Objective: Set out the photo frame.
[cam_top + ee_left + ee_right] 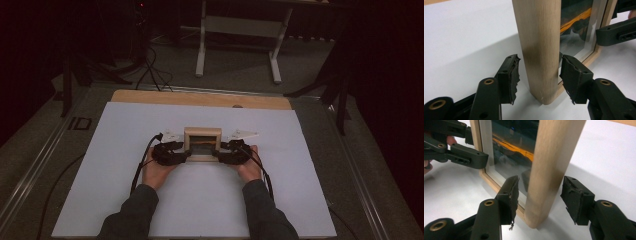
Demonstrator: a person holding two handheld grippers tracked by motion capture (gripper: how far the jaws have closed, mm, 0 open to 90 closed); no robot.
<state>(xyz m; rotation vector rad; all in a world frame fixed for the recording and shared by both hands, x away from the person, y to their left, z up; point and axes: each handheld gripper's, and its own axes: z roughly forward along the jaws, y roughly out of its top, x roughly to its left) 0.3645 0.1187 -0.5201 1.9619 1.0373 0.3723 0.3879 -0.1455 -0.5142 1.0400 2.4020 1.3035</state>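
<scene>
A small wooden picture frame (202,131) with a glass pane stands upright on the white board (200,200) at mid-table. My left gripper (186,155) is at its left side post and my right gripper (218,154) at its right post, each held in a hand. In the left gripper view the jaws of the left gripper (537,75) straddle the post (540,45) with a gap on the outer side, open. In the right gripper view the right gripper (540,195) stands open around the other post (554,157), touching neither side.
The board's wooden far edge (200,98) lies behind the frame. Cables (142,167) trail from the grippers toward the person. White table legs (240,30) and dark stands are on the floor beyond. Bare board surrounds the frame.
</scene>
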